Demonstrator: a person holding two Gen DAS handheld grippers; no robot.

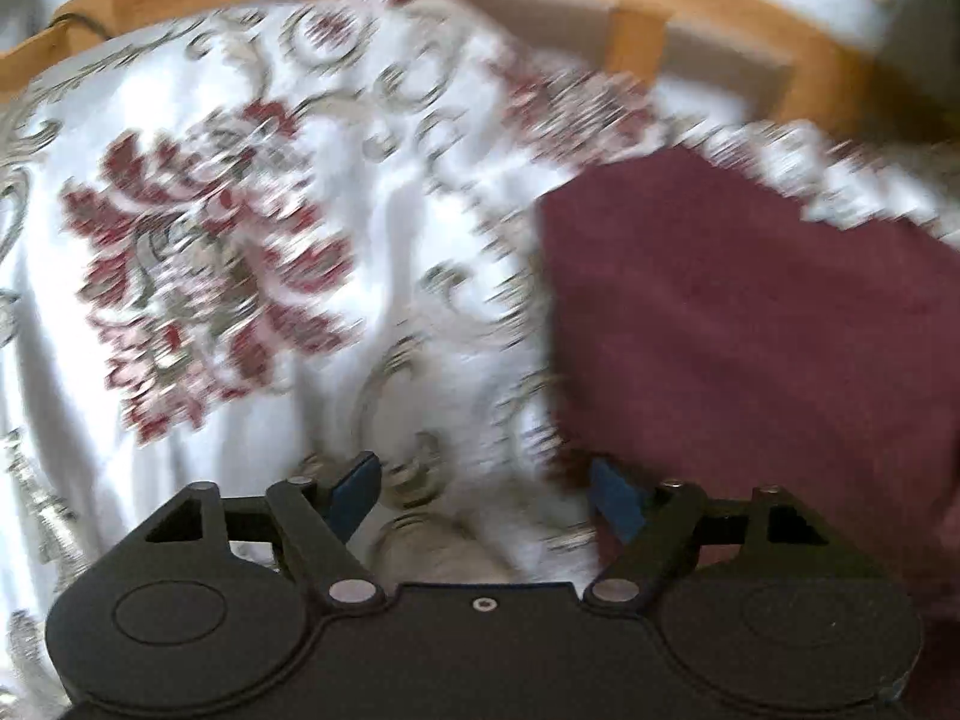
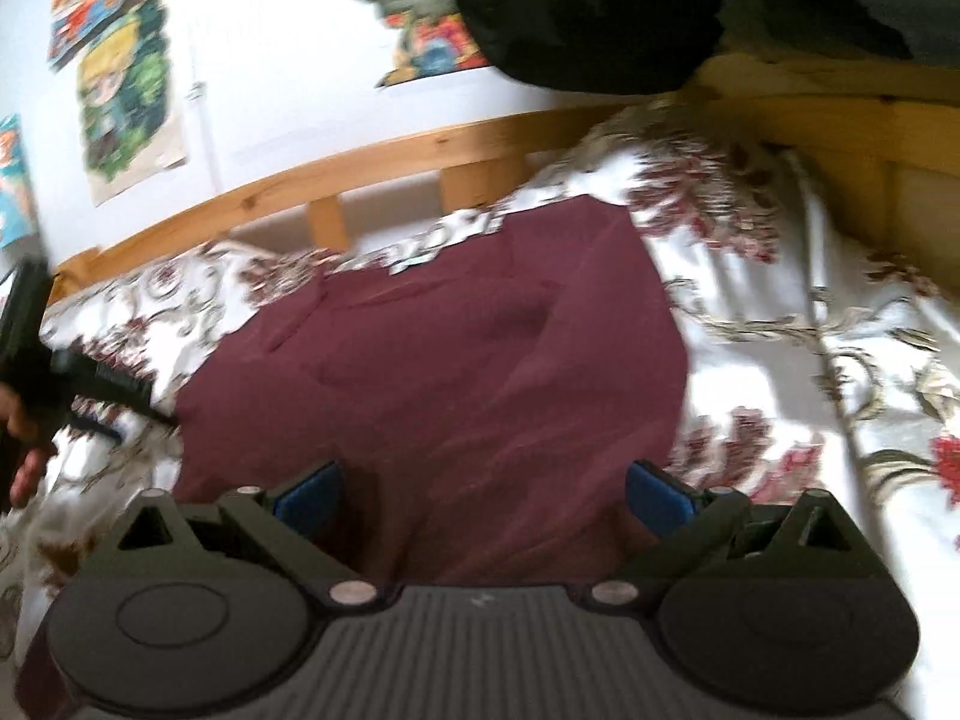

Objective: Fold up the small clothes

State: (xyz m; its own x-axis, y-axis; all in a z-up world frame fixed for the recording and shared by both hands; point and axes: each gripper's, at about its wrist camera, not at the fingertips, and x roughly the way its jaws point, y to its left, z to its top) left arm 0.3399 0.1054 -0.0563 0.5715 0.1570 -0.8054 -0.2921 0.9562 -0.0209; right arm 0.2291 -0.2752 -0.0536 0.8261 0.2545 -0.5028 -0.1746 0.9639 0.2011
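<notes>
1. The maroon garment [image 2: 456,360] lies spread flat on the bed's floral bedspread [image 2: 780,360]. In the right wrist view it fills the middle, with a shallow crease near its centre and a fold line running from about 9 o'clock toward 1 o'clock.
2. In the left wrist view the same maroon garment [image 1: 750,330] sits from 2 o'clock to 5 o'clock, its left edge running down the frame. That view is blurred, so fine detail of the cloth cannot be made out.
3. The right gripper [image 2: 480,504] hangs over the garment's near edge at 6 o'clock. Its blue-padded fingers [image 2: 309,501] are spread wide, with cloth showing below the gap but nothing pinched.
4. The left gripper [image 1: 486,495] is over the bedspread [image 1: 240,240] just beside the garment's left edge. Its fingers [image 1: 354,492] are spread too, and hold nothing.
5. From the right wrist the left gripper [image 2: 90,384] shows at 9 o'clock, gripped by a hand [image 2: 24,420].
6. A wooden bed rail [image 2: 360,168] runs behind the bedspread from 9 to 1 o'clock.
7. Colourful posters [image 2: 129,96] hang on the white wall at 11 o'clock.
8. A dark bundle [image 2: 600,6] sits at 1 o'clock.
</notes>
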